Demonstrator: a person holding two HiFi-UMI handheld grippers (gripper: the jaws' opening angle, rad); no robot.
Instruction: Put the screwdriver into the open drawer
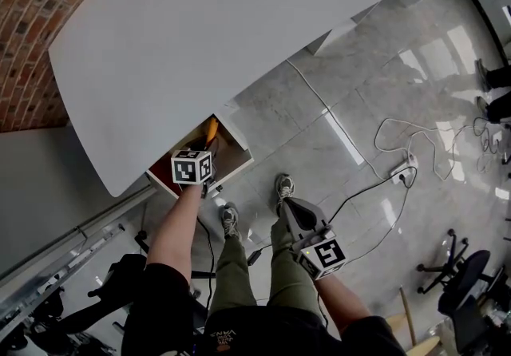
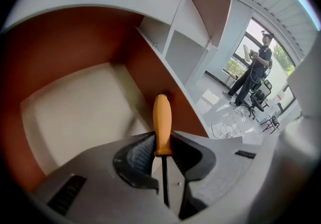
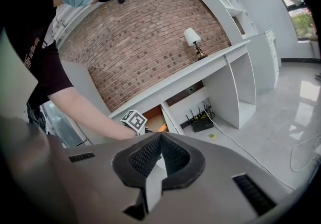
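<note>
The left gripper (image 2: pixel 161 141) clamps an orange-handled screwdriver with a thin black shaft (image 2: pixel 162 117) at the base of its handle. The handle points into the open drawer with red-brown walls and a pale bottom (image 2: pixel 60 52), which juts from under the long white desk top (image 1: pixel 239 35) by the red brick wall (image 1: pixel 44 11). The right gripper (image 3: pixel 160 137) hangs with its jaws together and empty above the glossy grey tiled floor (image 1: pixel 319 99).

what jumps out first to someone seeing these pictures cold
The orange-handled screwdriver stands out, clamped in the left gripper above the open drawer with its red-brown walls, under the white desk. The right gripper hangs shut and empty near the person's legs.
</note>
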